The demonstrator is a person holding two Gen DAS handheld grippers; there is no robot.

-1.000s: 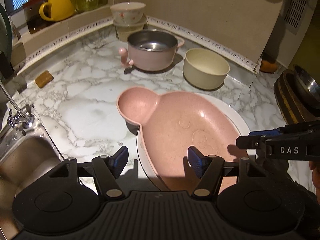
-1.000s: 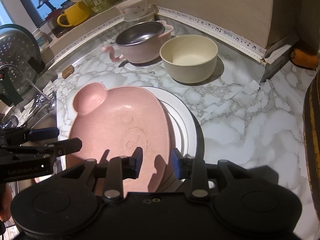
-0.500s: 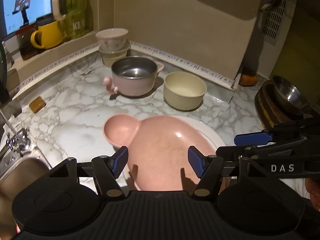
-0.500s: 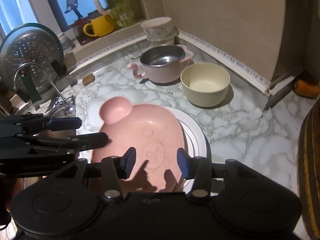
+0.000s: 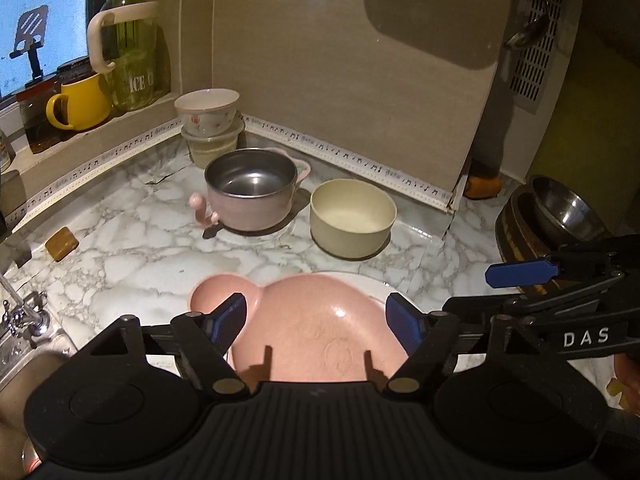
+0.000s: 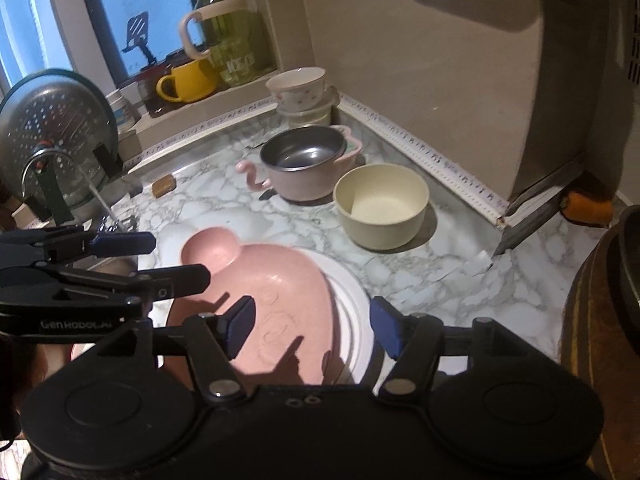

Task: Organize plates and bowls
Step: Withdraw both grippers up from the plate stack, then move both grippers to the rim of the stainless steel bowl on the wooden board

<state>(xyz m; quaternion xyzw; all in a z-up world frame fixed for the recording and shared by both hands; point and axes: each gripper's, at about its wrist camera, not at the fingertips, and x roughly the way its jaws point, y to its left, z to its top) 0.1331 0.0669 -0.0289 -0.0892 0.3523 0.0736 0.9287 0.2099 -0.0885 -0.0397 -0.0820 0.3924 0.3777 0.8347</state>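
A pink bear-shaped plate [image 5: 312, 328] [image 6: 256, 280] lies on a white plate [image 5: 400, 294] [image 6: 352, 300] on the marble counter. My left gripper [image 5: 318, 324] hovers above its near part, jaws opening, nothing between the pads. My right gripper [image 6: 313, 328] hangs over the plates' right side, jaws also opening and empty. Each gripper shows in the other's view: the right gripper [image 5: 500, 292] at the right edge, the left gripper [image 6: 160, 260] at the left edge. Behind stand a cream bowl [image 5: 352, 220] [image 6: 380, 204] and a pink pot [image 5: 252, 192] [image 6: 304, 164] with a steel inside.
A floral bowl [image 5: 208, 112] is stacked on a container in the corner. A sink with a tap [image 5: 24, 316] lies left, beside a colander [image 6: 52, 120]. A yellow mug [image 5: 80, 100] and glass jug stand on the sill. A steel bowl [image 5: 564, 208] on a dark stand is at right.
Both grippers have risen and drawn back from the pink plate, and their jaws have widened, the right one most. The pink plate stays on the white plate.
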